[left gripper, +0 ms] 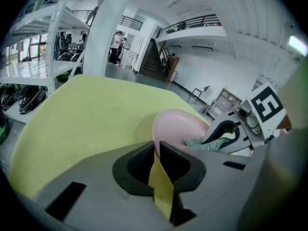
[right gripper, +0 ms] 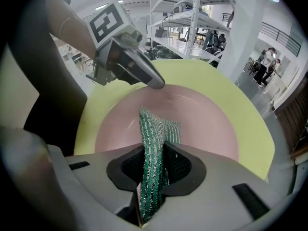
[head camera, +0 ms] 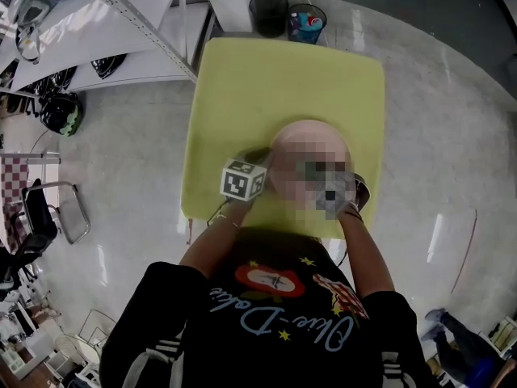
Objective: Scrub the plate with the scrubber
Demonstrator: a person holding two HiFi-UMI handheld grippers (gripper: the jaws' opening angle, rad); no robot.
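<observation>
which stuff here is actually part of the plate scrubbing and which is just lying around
In the job: round pink plate, its rim clamped by the left gripper; green striped mesh scrubber in the right gripper; yellow-green table underneath.
Lying about: black bin and blue-filled bin beyond the table; white metal shelving rack.

table [head camera: 242, 79]: yellow top with rounded corners; the landmark for every entry below.
black bin [head camera: 268, 13]: stands just beyond the table's far edge.
second bin [head camera: 307, 23]: just right of the black bin, coloured items inside.
shelving rack [head camera: 105, 31]: white, off the table's far-left corner.
helmet [head camera: 63, 113]: dark with green, left of the table, below the rack.
chair [head camera: 56, 212]: metal frame, well apart to the table's left.
floor [head camera: 436, 136]: pale and glossy, all round the table.
staircase [left gripper: 153, 59]: well beyond the table's far side.
people [left gripper: 117, 46]: standing near the staircase, far beyond the table.
</observation>
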